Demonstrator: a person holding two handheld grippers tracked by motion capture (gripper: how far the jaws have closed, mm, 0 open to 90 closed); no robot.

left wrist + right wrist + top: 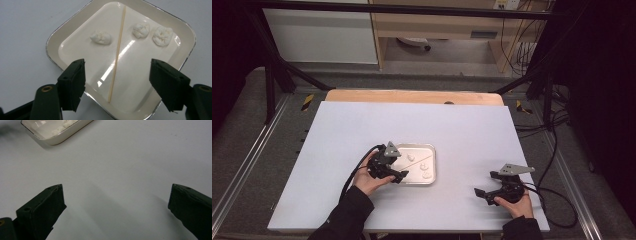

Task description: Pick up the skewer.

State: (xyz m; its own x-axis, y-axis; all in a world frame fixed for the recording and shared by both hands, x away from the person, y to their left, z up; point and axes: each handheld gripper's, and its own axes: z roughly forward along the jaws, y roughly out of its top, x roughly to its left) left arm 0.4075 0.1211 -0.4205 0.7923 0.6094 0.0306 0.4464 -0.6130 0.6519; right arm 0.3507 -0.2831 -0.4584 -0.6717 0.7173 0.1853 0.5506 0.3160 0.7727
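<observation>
White tabletop (362, 130) under dark frame, wooden cabinet beyond. Nearest you: right gripper (490, 192) over bare surface, jaws spread wide, holding nothing. Left gripper (398, 176) at near-left edge of shallow cream rectangular tray with metallic rim (53, 37), jaws spread either side of thin wooden skewer (117, 53) lying lengthwise in tray. Skewer likely light, stiff, prone to rolling on glossy tray; pinch near close end. Farther in: three soft white dough-like lumps (101, 37); probably squash easily. Left gripper view resolves skewer and lumps; high view barely does.

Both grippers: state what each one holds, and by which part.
Nothing is held. The left gripper hangs open over the tray and skewer; the right gripper is open above bare table.
</observation>
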